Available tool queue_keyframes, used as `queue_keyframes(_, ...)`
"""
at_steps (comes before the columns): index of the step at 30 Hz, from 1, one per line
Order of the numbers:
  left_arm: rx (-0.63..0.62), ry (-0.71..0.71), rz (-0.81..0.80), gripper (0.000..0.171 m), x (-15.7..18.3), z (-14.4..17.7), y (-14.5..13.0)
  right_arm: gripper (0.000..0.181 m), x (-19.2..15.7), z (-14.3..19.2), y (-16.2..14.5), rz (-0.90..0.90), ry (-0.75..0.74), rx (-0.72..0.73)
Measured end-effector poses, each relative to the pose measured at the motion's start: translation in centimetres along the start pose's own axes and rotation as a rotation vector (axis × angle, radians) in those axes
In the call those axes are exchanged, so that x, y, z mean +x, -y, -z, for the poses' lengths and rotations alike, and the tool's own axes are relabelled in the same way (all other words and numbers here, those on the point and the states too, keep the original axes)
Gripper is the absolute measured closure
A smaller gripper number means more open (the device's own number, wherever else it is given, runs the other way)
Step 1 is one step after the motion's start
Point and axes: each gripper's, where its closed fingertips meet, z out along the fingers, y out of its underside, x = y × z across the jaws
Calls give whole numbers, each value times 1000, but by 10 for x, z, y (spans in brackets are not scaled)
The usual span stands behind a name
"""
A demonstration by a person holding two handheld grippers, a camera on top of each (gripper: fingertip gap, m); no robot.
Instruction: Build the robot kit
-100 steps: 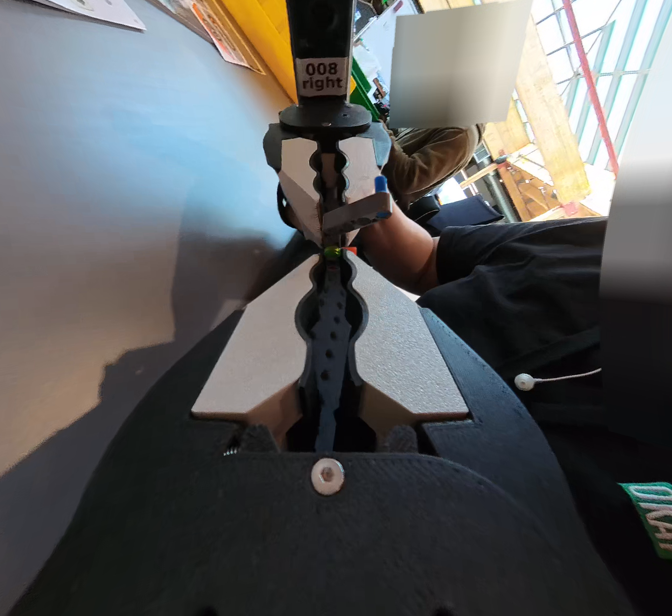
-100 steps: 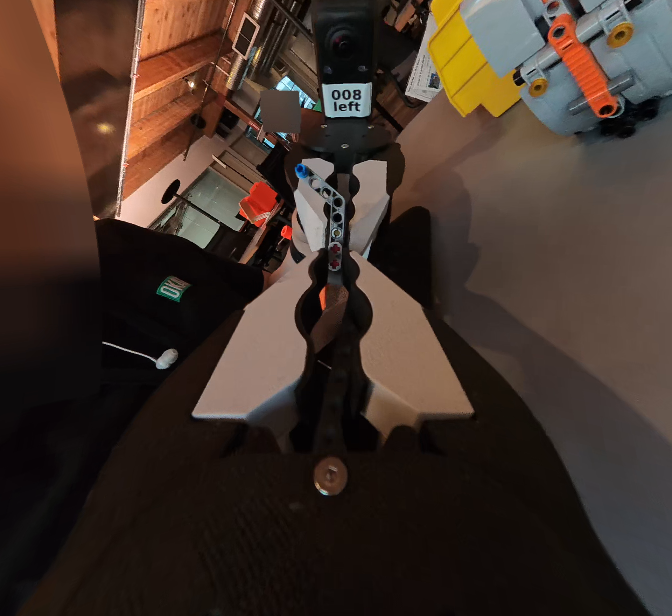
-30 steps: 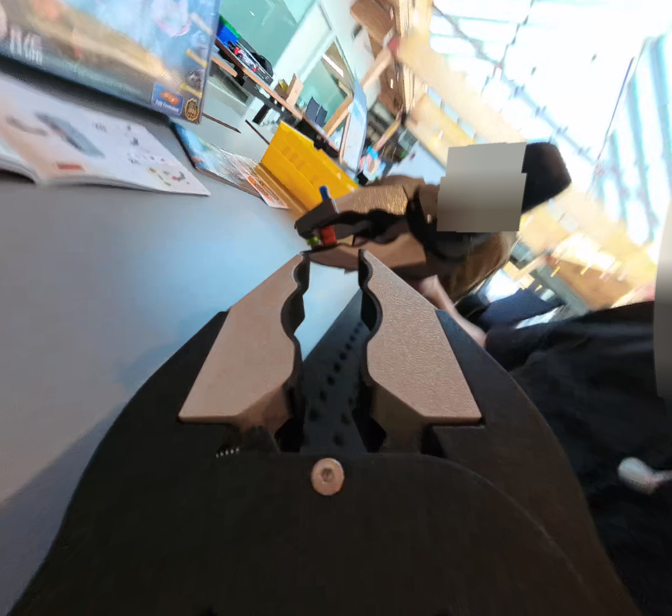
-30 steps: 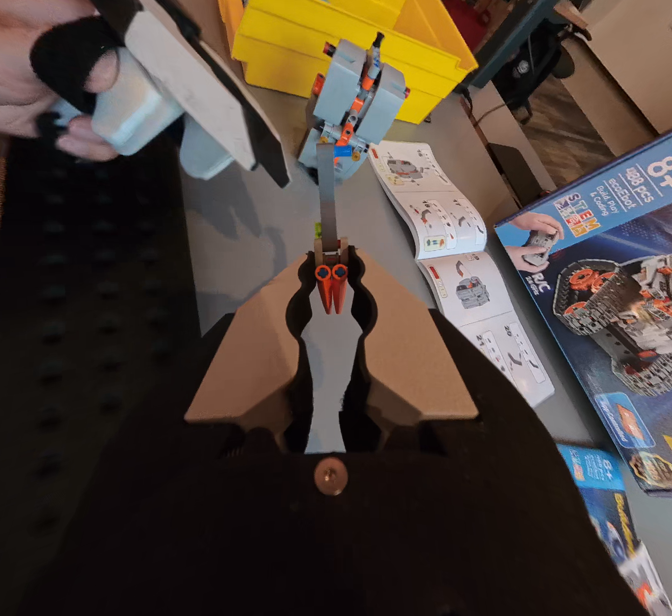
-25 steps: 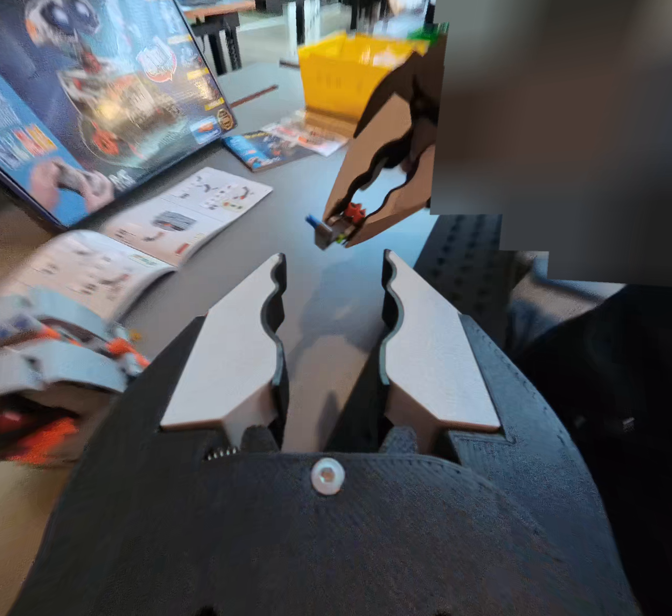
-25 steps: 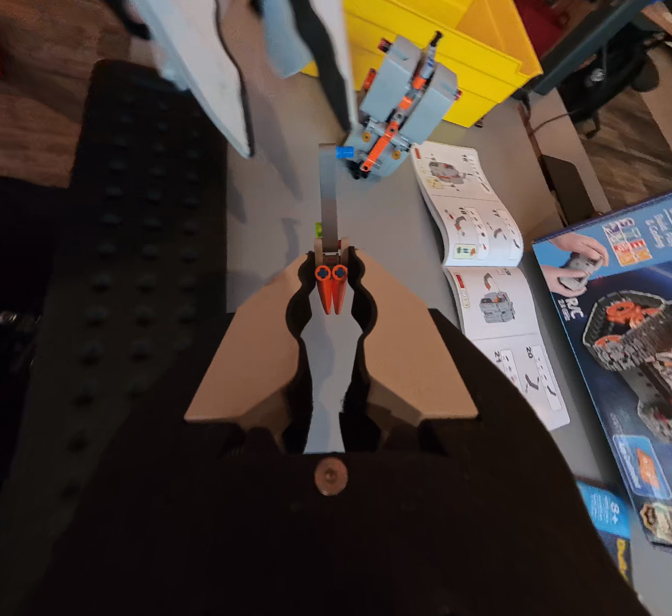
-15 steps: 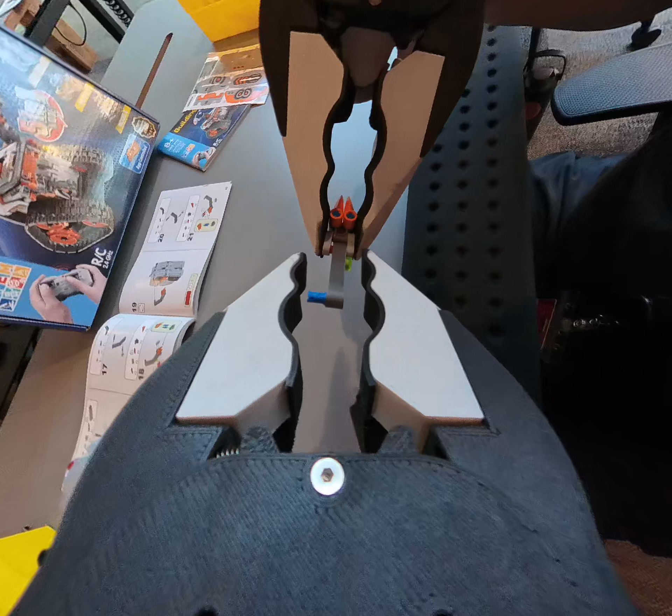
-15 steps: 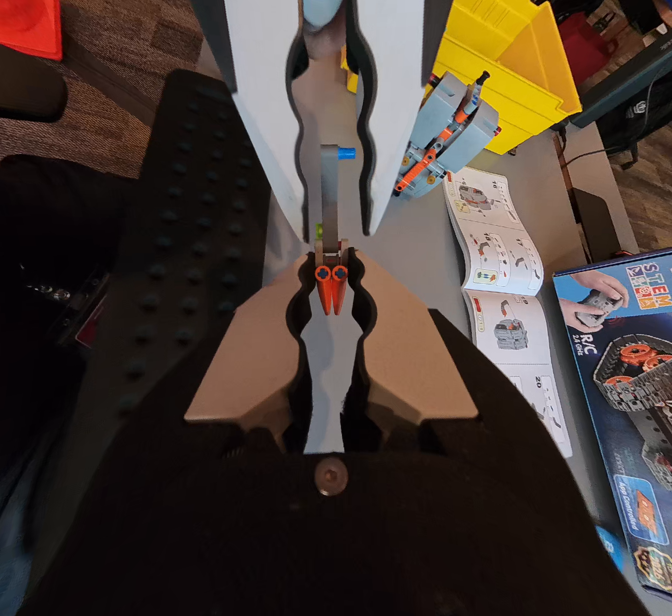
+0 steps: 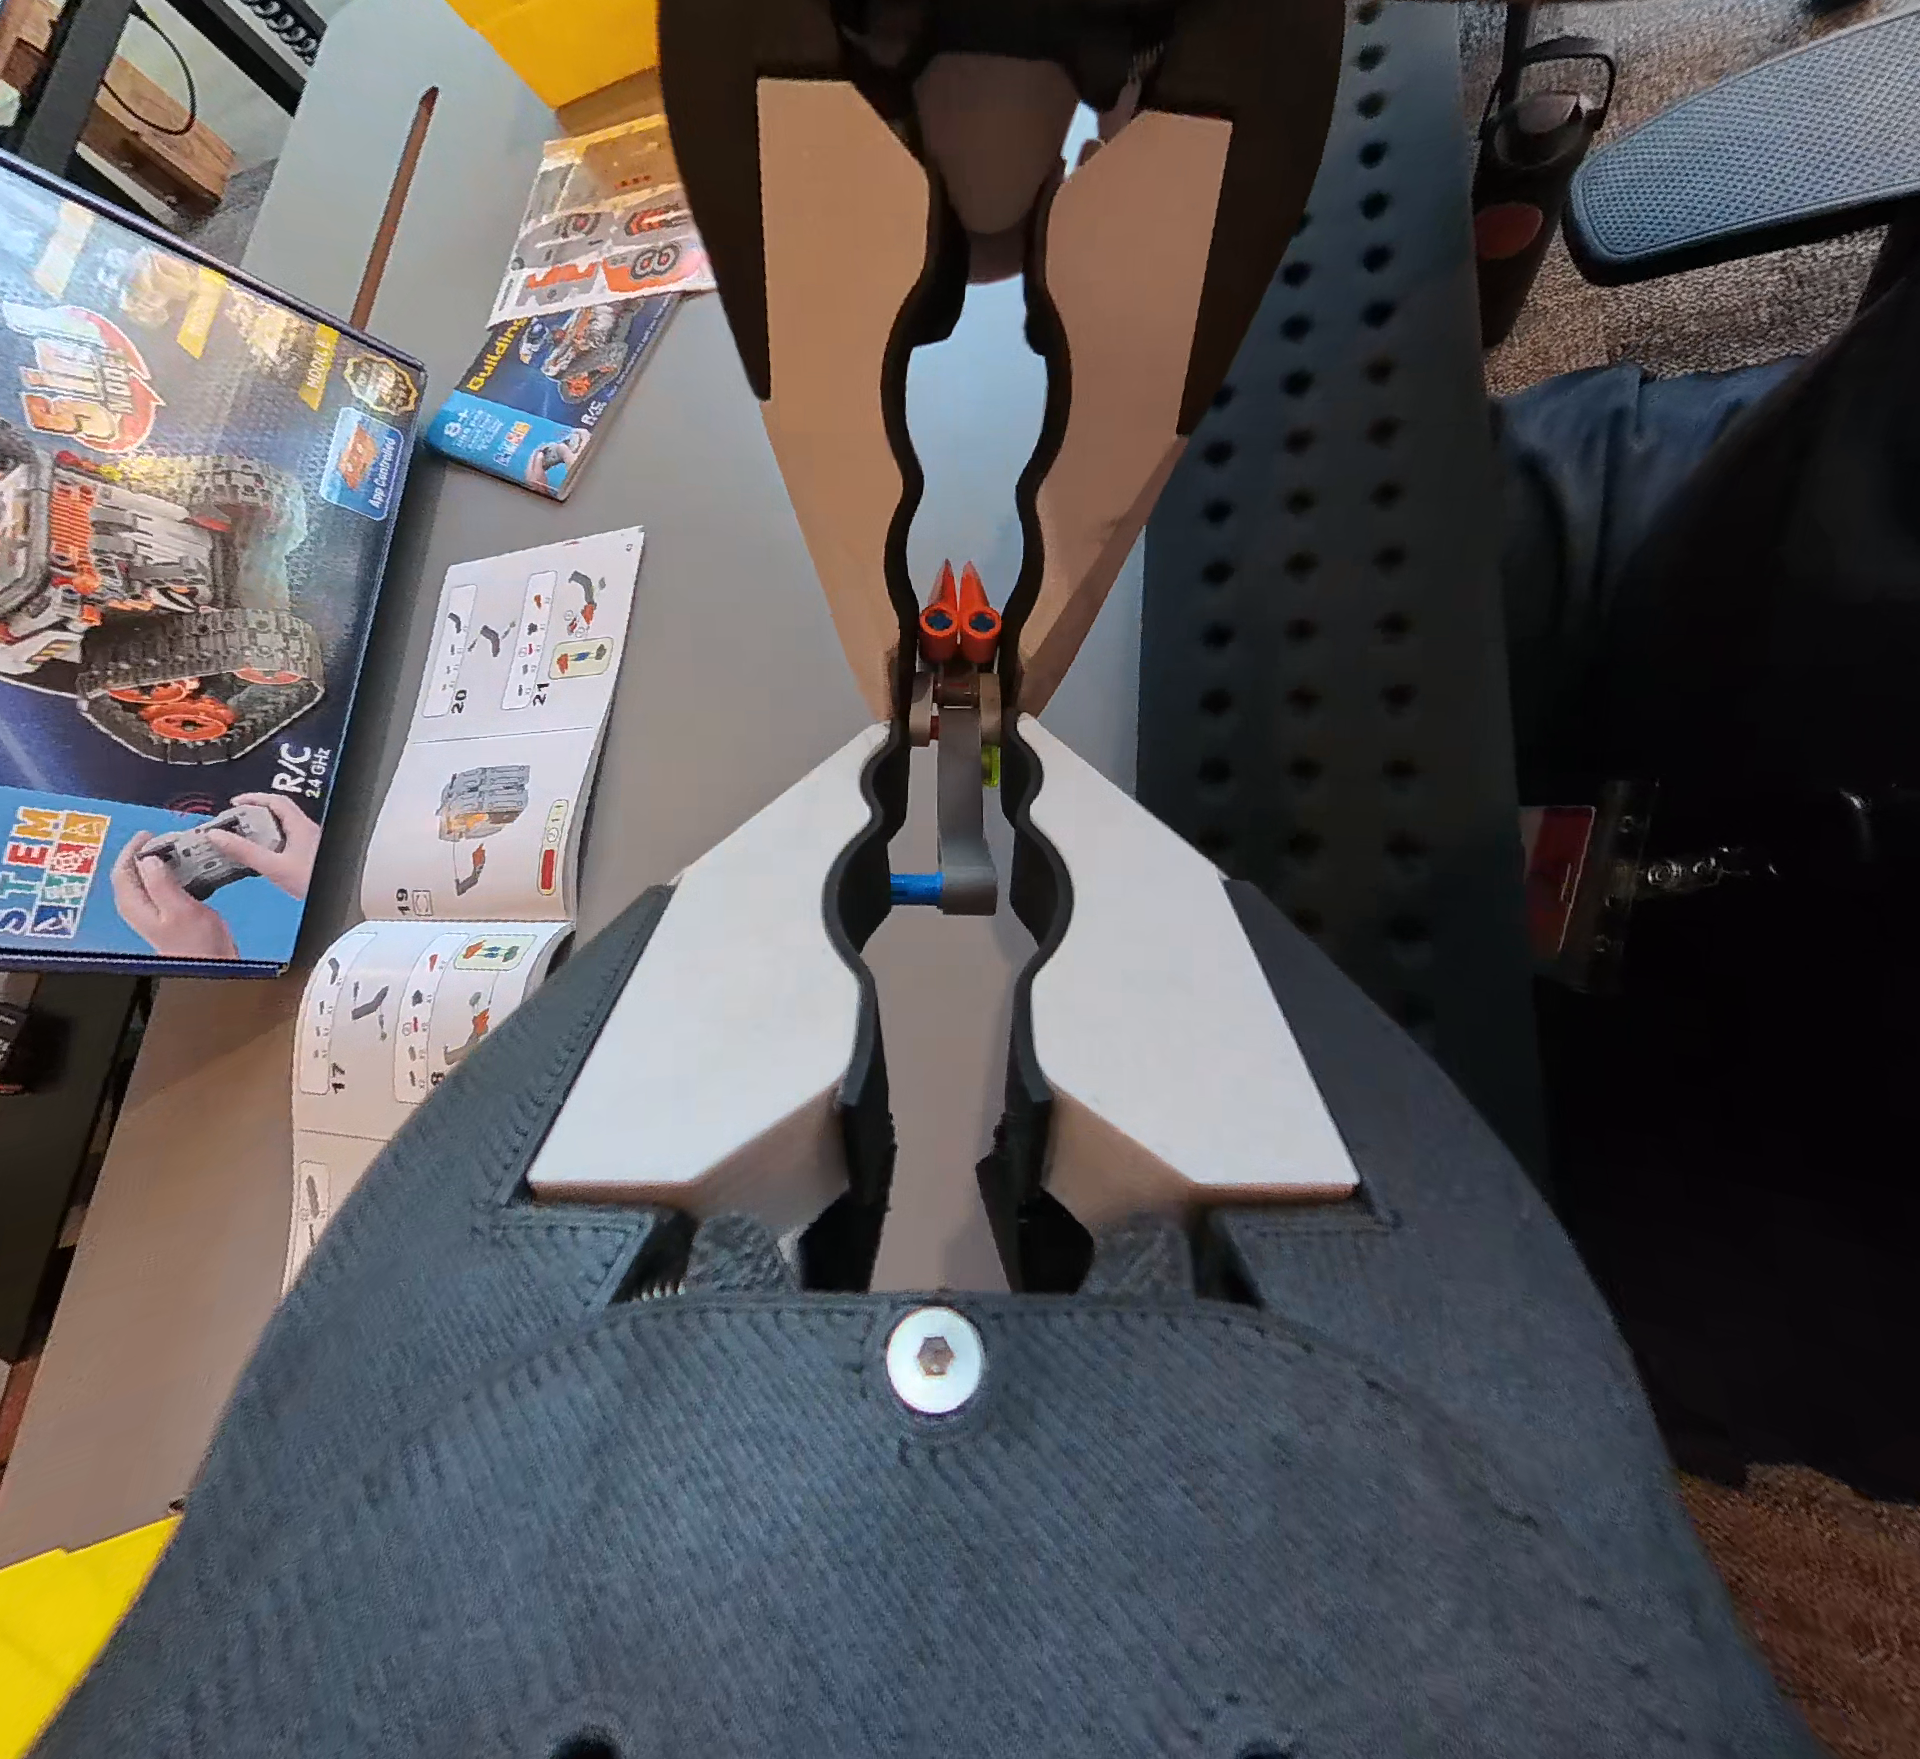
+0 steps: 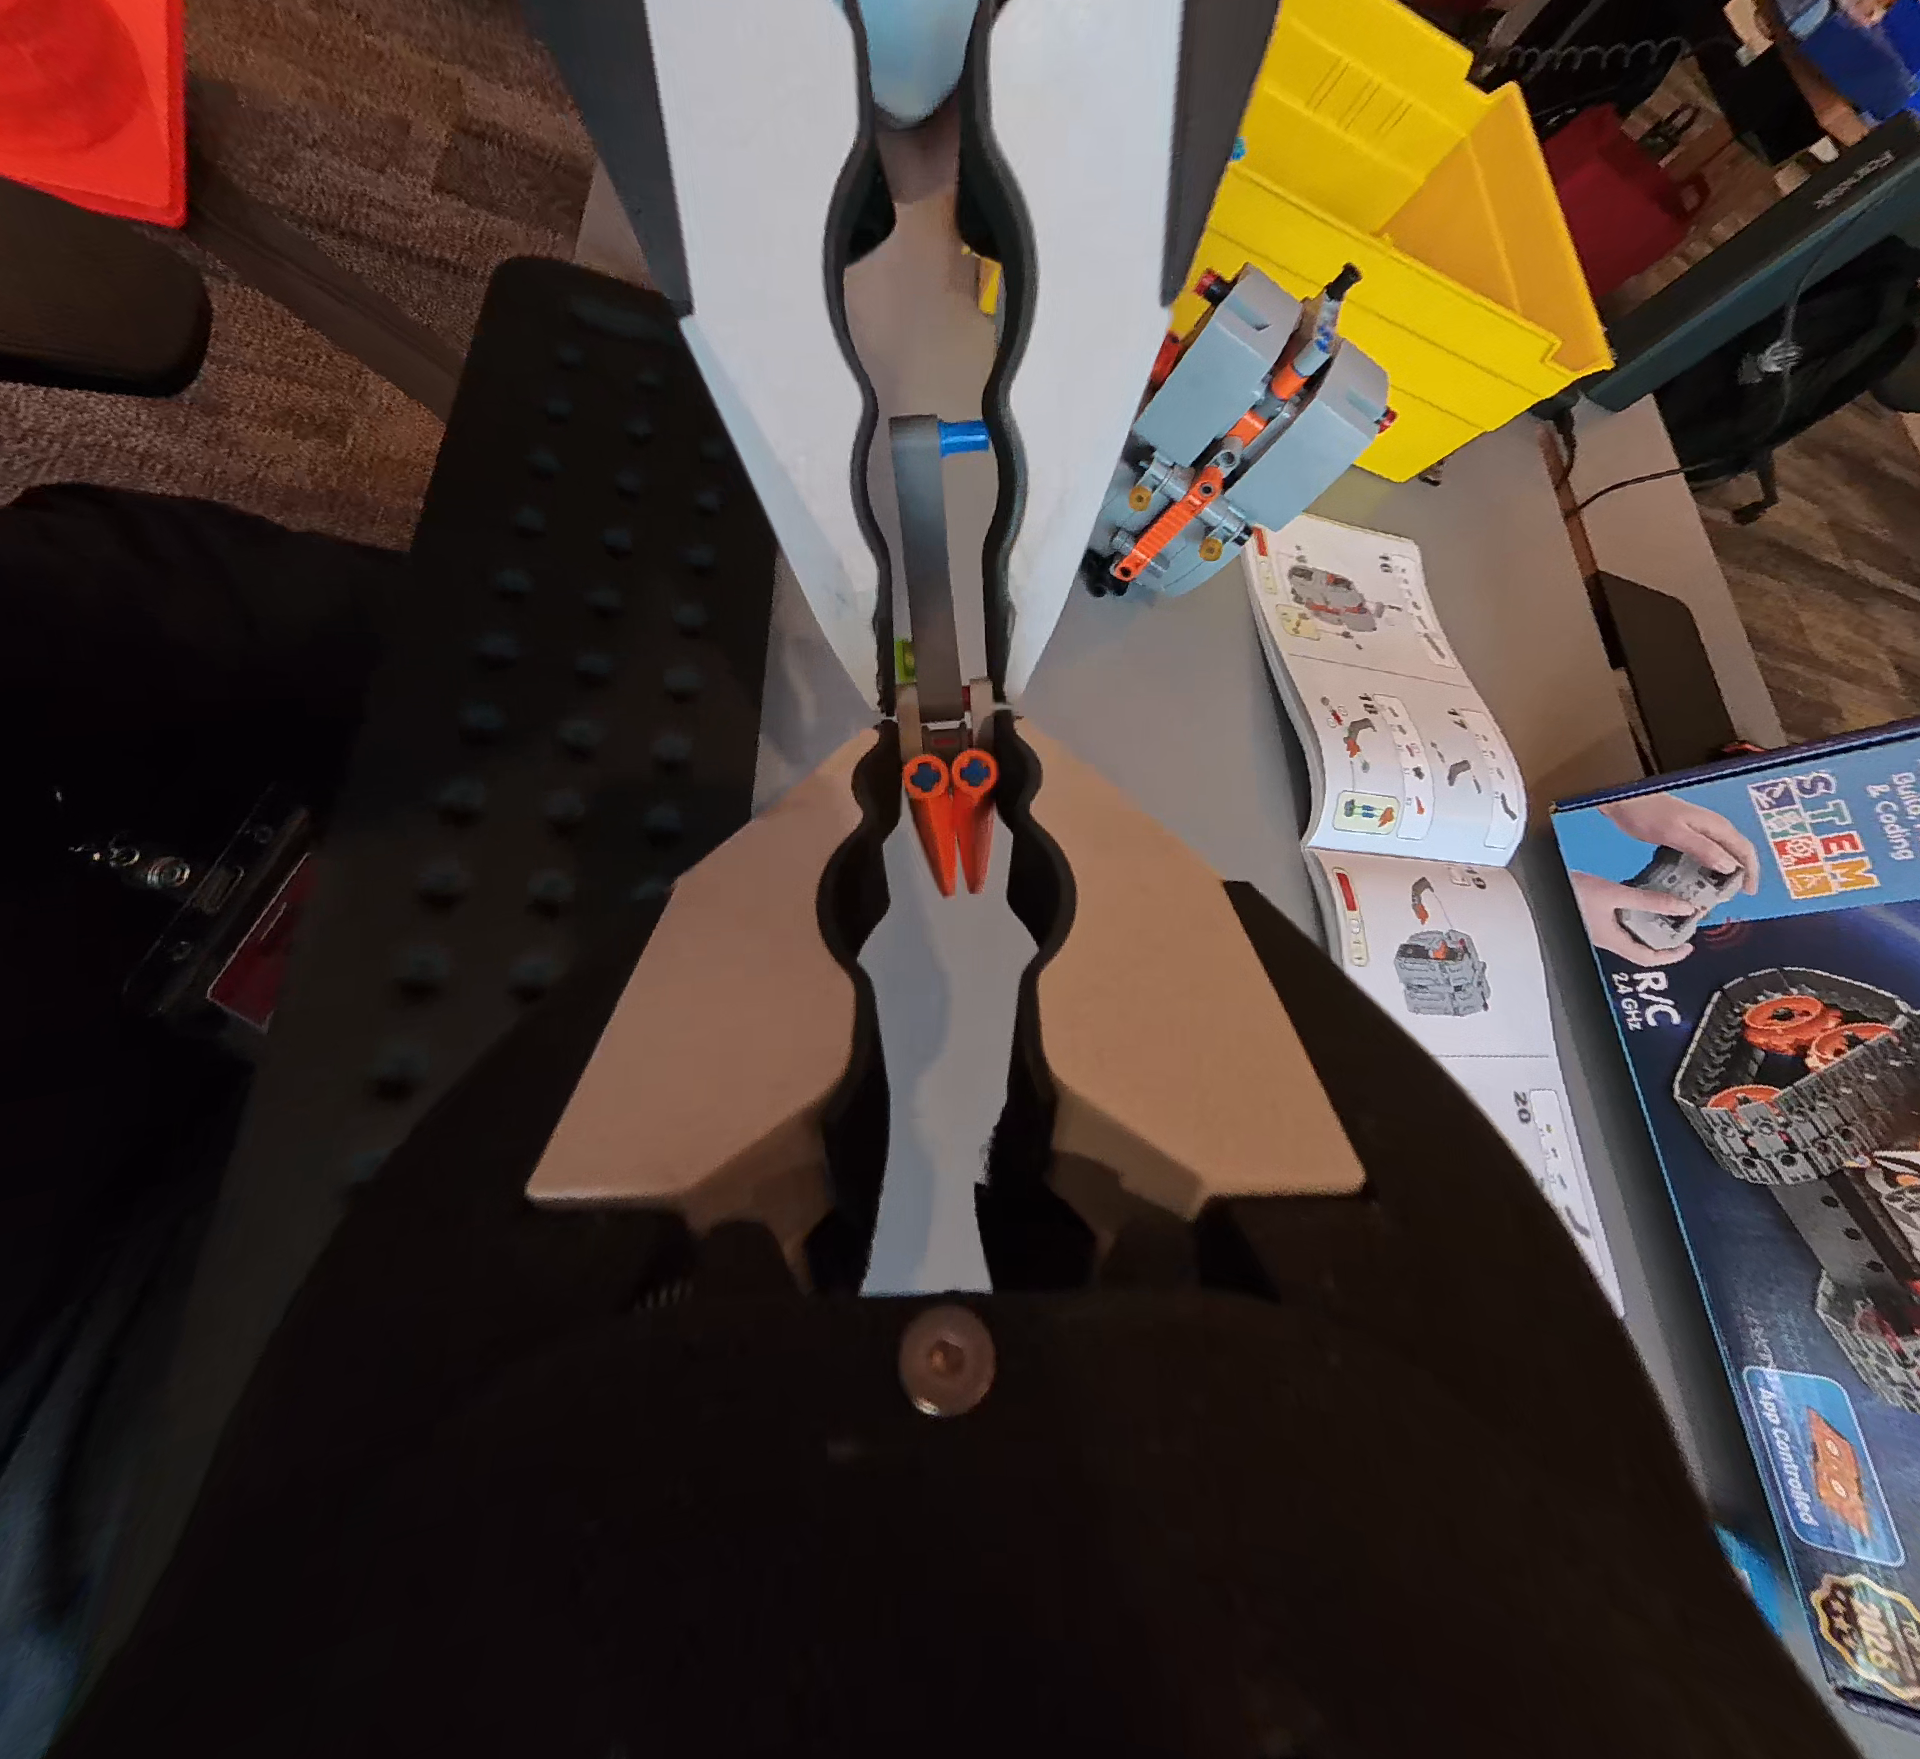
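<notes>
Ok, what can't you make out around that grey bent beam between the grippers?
- Left wrist view: whether pads of the left gripper touch the grey bent plastic beam; the gaps are too narrow.
- Both views: exactly where the right gripper clamps the beam; its fingertips cover that end.
- Lime-green bit on the beam: too small to identify.
- Right wrist view: grey-and-orange block model, partly behind the left gripper's finger.

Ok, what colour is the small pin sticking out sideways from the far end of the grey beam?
Blue pin; clearest in the right wrist view.
</notes>
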Motion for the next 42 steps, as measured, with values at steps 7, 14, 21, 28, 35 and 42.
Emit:
queue_keyframes(7,49,-49,41,156,4,9,9,164,-5,7,9,47,42,42)
queue_keyframes(14,31,-39,42,157,4,12,10,164,-5,8,13,57,13,67)
queue_keyframes(21,7,-26,27,157,6,10,8,165,-4,7,10,126,-30,35)
queue_keyframes(28,6,-37,26,157,7,10,8,164,-7,6,9,122,-5,12)
queue_keyframes(35,12,-38,-47,157,8,12,8,163,-9,7,11,142,34,22)
queue_keyframes(42,40,5,-144,157,11,13,16,165,-10,15,16,269,-24,12)
